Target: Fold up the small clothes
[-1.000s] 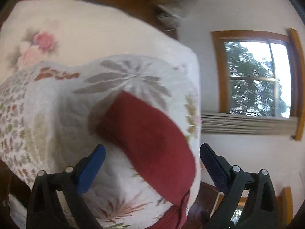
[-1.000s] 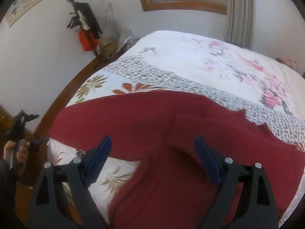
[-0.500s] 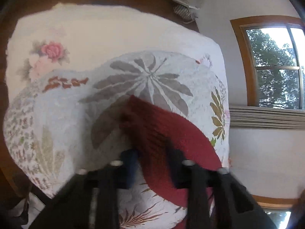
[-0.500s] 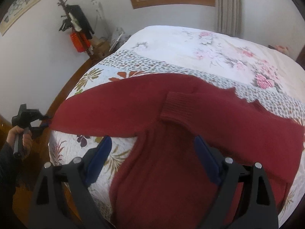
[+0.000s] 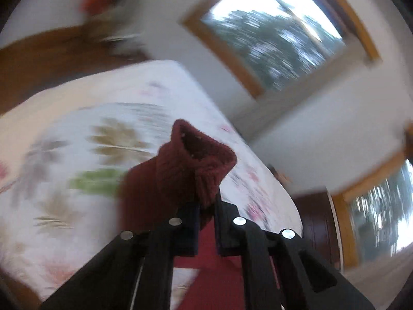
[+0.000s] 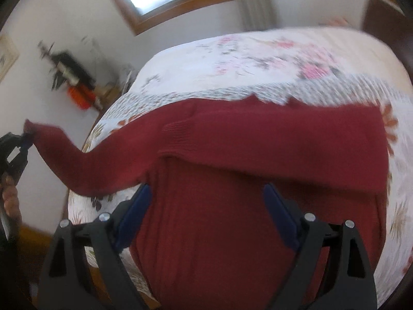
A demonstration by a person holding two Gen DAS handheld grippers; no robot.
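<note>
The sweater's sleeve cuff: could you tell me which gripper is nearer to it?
Left. The left gripper is shut on the sleeve cuff, lifted off the bed. The right gripper hovers open over the sweater body.

**Around your work area**

You have a floral bedspread [image 6: 258, 59] under everything. A wood-framed window [image 5: 273, 28] sits in the white wall, a curtain [image 6: 255, 2] beside it. Dark clutter with something orange [image 6: 80, 95] stands blurred near the bed's corner.

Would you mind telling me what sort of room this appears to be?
Most likely a bedroom: a bed with a floral quilt, a wood-framed window with a curtain, and a red sweater spread for folding.
</note>
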